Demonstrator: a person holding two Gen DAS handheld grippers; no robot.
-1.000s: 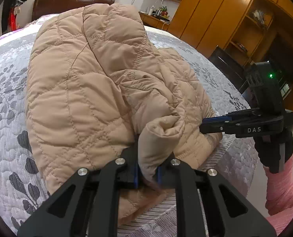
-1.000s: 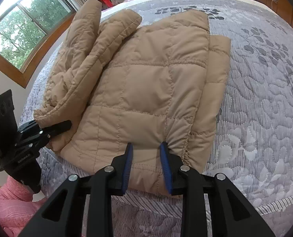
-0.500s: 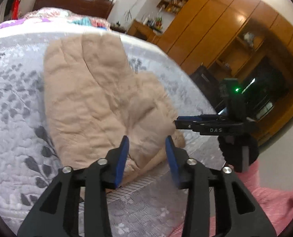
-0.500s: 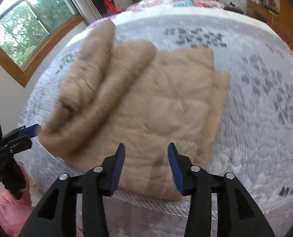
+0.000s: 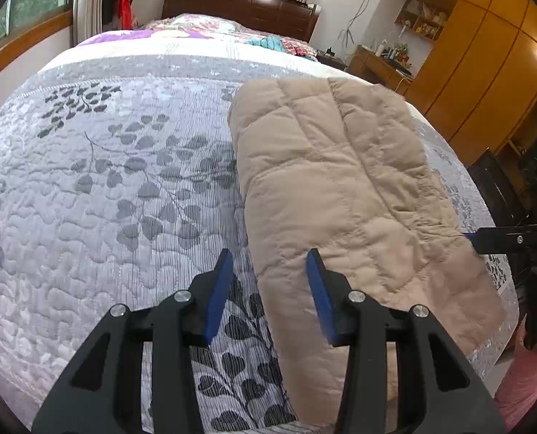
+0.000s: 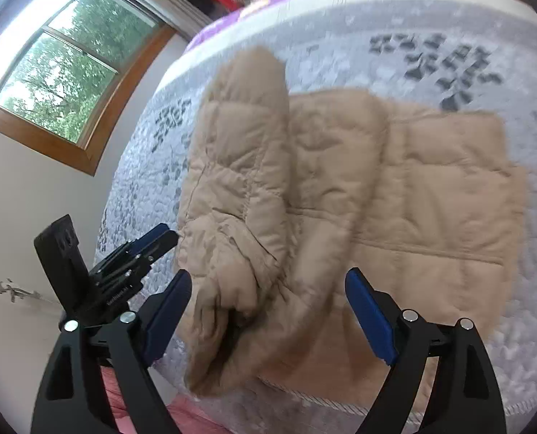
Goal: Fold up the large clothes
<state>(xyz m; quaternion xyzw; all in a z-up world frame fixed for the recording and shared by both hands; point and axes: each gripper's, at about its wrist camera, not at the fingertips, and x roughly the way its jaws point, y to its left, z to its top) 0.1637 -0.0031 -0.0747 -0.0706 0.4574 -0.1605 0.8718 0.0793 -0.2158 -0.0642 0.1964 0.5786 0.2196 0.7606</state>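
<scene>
A tan quilted jacket [image 5: 333, 199] lies folded on the bed, its near end hanging slightly over the bed's edge. In the right wrist view the jacket [image 6: 340, 199] shows a sleeve folded on top at the left. My left gripper [image 5: 270, 289] hovers above the jacket's left near edge; its jaws are opening and the blue pads touch nothing. My right gripper [image 6: 268, 300] hangs above the near hem, its jaws opening wide, the cloth below and apart from the pads. Each gripper appears in the other's view: right gripper [image 5: 485, 240], left gripper [image 6: 160, 240].
A grey leaf-patterned quilt [image 5: 105, 199] covers the bed. A dark wooden headboard [image 5: 239, 0] stands at the far end and a wooden wardrobe [image 5: 485, 54] at the right. A window [image 6: 51, 54] is on the left wall. A pink sleeve [image 5: 521, 390] is at the bed's near edge.
Both grippers released the jacket's near hem, opened and drew back and upward. The jacket now rests on the bed.
</scene>
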